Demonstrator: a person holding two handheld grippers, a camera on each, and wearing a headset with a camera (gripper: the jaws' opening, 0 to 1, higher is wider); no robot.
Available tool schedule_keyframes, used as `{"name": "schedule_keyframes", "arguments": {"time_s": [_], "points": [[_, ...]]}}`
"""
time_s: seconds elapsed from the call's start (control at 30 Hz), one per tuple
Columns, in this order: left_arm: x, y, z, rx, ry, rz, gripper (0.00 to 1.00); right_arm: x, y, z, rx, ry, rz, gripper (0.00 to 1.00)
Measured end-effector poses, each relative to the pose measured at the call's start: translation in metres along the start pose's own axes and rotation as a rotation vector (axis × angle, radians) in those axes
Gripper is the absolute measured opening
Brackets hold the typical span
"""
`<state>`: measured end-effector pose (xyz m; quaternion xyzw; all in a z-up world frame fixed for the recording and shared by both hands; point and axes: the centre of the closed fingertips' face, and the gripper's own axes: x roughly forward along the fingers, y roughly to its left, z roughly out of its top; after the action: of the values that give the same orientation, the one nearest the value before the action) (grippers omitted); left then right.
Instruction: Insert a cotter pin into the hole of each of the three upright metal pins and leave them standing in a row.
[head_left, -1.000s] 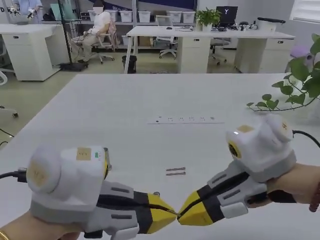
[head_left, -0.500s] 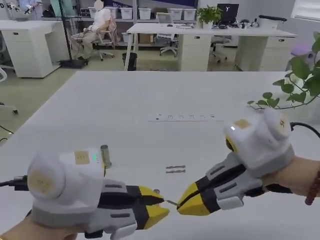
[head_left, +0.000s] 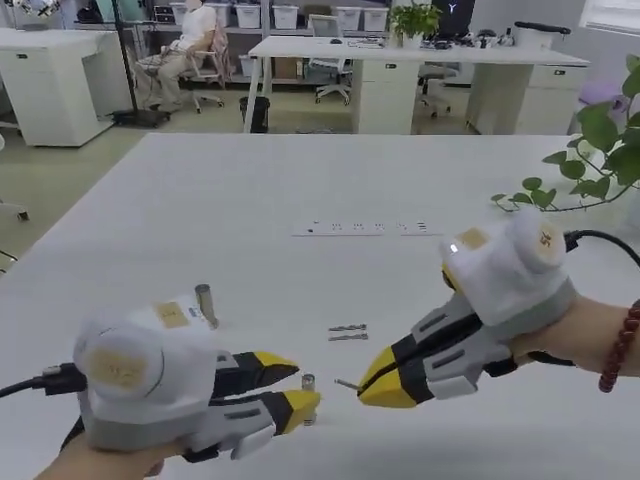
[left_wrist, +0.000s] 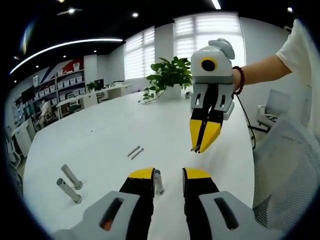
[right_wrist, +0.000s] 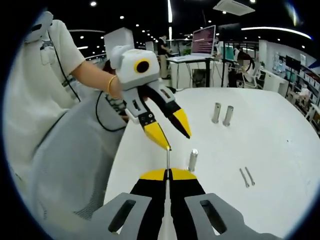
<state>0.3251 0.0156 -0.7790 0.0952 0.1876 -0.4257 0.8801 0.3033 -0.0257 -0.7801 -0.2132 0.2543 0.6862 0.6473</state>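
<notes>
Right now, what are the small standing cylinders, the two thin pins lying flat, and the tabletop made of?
Standing cylinders: likely bare metal, silvery grey with bright glints. Two thin pins: probably metal too, grey and faintly shiny, though too small to be sure. Tabletop: smooth matte white, perhaps laminate or painted board; the look leaves it open.

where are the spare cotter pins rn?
Spare cotter pins lie side by side on the table, head view, just beyond the near metal pin, left of the right gripper.
</notes>
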Motion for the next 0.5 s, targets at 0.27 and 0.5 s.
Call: {"name": "schedule_keyframes", "arguments": {"time_s": [0.27, 0.5], "points": [[0.016, 0.012, -0.012, -0.025, 0.045, 0.073, 0.20, 0.004, -0.013, -0.009, -0.025, 0.057, -0.022, 0.02], [0.024, 0.017, -0.020, -0.036, 0.076, 0.110, 0.20, 0.012, -0.023, -0.015, -0.072, 0.109, -0.034, 0.02]]}}
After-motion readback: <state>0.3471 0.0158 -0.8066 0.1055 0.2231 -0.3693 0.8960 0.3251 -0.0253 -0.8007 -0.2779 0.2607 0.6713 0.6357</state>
